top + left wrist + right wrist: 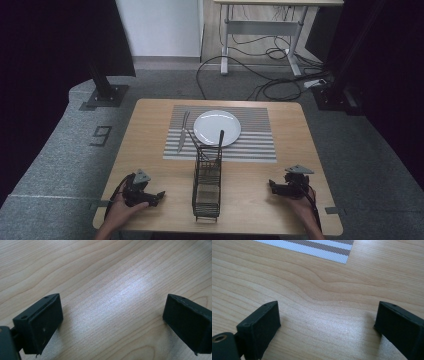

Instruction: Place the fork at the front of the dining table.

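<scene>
— High view? Wire basket at table centre, between left gripper and right gripper; long axis from near edge toward plate on striped placemat.

— Left gripper view? Jaws spread wide over bare wood, left gripper empty.

— Right gripper view? Right gripper released too, nothing between; placemat corner ahead.

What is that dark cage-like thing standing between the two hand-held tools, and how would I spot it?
Start at the light wooden table, then find the grey-and-white striped placemat with the round white plate. Just nearer the person, midway between the two hands, stands a tall black wire-mesh cutlery holder. It is the one upright, see-through thing there, with a dark utensil handle poking out of its top.
</scene>
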`<state>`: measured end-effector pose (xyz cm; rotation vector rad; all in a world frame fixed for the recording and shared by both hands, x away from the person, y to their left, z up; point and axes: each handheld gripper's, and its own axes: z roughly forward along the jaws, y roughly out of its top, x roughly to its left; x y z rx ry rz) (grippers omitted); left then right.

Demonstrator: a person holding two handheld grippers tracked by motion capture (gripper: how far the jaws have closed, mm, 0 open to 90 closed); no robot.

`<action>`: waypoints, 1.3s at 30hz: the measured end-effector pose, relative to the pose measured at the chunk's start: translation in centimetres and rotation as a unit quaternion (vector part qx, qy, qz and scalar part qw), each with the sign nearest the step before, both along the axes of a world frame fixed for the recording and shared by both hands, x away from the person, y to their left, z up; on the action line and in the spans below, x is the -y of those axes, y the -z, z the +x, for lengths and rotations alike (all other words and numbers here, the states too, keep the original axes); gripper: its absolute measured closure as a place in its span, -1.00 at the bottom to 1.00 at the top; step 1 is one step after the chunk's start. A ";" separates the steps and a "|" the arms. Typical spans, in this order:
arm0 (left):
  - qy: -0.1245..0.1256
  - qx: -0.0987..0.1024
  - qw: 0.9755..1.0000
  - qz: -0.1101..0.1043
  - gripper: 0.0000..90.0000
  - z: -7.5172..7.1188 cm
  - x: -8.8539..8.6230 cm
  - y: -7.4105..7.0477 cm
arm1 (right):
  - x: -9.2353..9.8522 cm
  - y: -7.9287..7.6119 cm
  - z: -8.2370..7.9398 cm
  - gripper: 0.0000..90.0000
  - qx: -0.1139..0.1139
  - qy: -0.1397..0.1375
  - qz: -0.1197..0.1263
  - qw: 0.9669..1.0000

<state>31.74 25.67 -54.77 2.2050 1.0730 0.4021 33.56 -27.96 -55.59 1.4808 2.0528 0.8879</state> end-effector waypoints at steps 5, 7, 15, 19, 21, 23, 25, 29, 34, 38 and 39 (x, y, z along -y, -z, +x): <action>-0.002 0.001 1.000 -0.001 -0.93 -0.1 0.0 0.0 | -0.2 -0.1 -0.4 -0.75 0.011 0.012 -0.002 1.000; -0.002 0.000 1.000 0.000 -0.93 -0.1 0.0 0.0 | -0.3 -0.5 -0.4 -0.75 0.016 0.016 -0.001 1.000; -0.003 0.000 1.000 -0.001 -0.93 -0.2 0.0 0.0 | -1.8 -3.9 -1.0 -0.76 0.055 -0.001 0.039 0.998; -0.001 0.000 1.000 -0.001 -0.94 -0.1 0.0 0.0 | -2.9 -5.3 -1.9 -0.74 0.064 -0.018 0.050 0.997; -0.001 0.000 1.000 -0.001 -0.94 -0.1 0.0 0.0 | -3.3 -5.8 -2.0 -0.72 0.068 -0.026 0.057 0.996; -0.001 0.000 1.000 -0.001 -0.94 -0.1 0.0 0.0 | -4.0 -6.6 -2.1 -0.70 0.076 -0.039 0.066 0.994; -0.001 0.000 1.000 -0.001 -0.94 -0.1 0.0 0.0 | -4.3 -6.8 -2.1 -0.69 0.077 -0.042 0.069 0.994; -0.001 0.000 1.000 -0.001 -0.94 -0.1 0.0 0.0 | -5.4 -7.7 -2.3 -0.66 0.083 -0.060 0.078 0.992; -0.001 0.000 1.000 -0.001 -0.94 -0.1 0.0 0.0 | -6.6 -8.5 -1.9 -0.65 0.085 -0.076 0.093 0.989; -0.001 0.000 1.000 -0.001 -0.94 -0.1 0.0 0.0 | -7.3 -8.7 -1.3 -0.63 0.086 -0.082 0.099 0.988; -0.001 0.000 1.000 -0.001 -0.94 -0.1 0.0 0.0 | -7.5 -8.7 -1.2 -0.62 0.085 -0.082 0.100 0.988</action>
